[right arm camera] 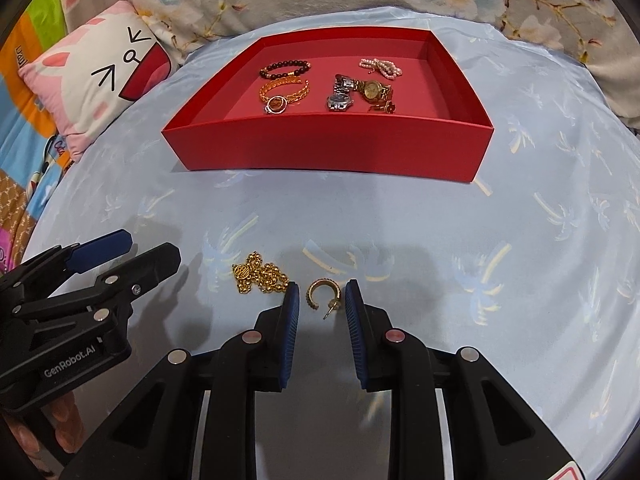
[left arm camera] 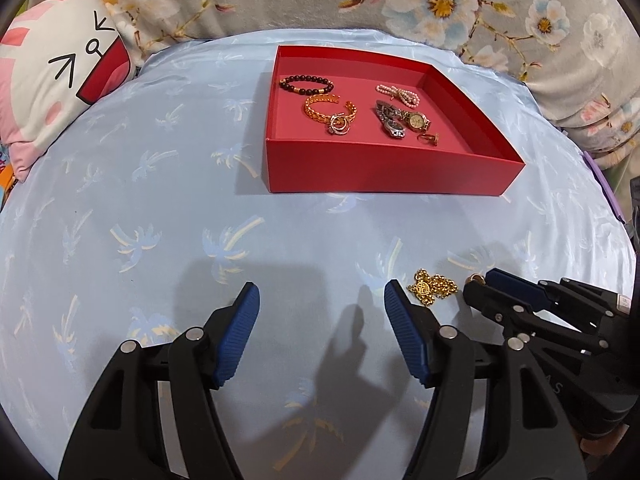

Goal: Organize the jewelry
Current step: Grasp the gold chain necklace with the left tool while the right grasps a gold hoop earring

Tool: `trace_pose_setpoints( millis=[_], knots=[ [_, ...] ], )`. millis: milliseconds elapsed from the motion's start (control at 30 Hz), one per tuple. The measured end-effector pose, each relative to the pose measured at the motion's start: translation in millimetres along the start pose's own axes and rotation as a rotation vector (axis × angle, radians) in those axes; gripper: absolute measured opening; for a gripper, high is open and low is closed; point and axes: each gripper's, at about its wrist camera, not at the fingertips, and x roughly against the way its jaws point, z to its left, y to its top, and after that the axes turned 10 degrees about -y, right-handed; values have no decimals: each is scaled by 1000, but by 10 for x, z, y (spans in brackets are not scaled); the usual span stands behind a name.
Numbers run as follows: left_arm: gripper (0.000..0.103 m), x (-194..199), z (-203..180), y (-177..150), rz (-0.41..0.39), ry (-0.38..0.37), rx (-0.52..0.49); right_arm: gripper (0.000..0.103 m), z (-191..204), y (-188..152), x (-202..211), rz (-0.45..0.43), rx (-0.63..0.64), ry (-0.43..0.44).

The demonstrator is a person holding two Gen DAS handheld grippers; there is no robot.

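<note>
The right gripper (right arm camera: 319, 300), jaws part-open, brackets the small gold hoop earring (right arm camera: 323, 290) ungripped, ready to carry it to the red cardboard tray (right arm camera: 328, 152), while the left gripper (left arm camera: 322, 304) waits wide open and empty.

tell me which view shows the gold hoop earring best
The right wrist view. The earring lies in full sight on the blue cloth between the open fingers of the right gripper, its open hoop and post clear. In the left wrist view only a sliver of it shows behind the right gripper's tip.
</note>
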Motion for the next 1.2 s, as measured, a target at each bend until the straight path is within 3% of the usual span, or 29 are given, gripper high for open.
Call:
trace_pose_setpoints(
  millis=[100, 733, 900, 1033, 1200],
  knots=[
    [63, 2, -16, -8, 0, -2, -3, 16, 7, 3, -5, -7, 6, -19],
    [62, -209, -473, -6, 32, -67, -97, 16, -467, -16, 301, -43, -119, -35],
    [49, -341, -574, -26, 48, -61, -133, 16, -557, -41, 340, -46, -145, -32],
    [40, -376, -676, -58, 26, 2, -201, 16, -577, -45, 353, -48, -152, -30],
    [13, -378, -667, -26, 27, 9, -207, 16, -572, -49, 359, -50, -151, -22]
  ],
)
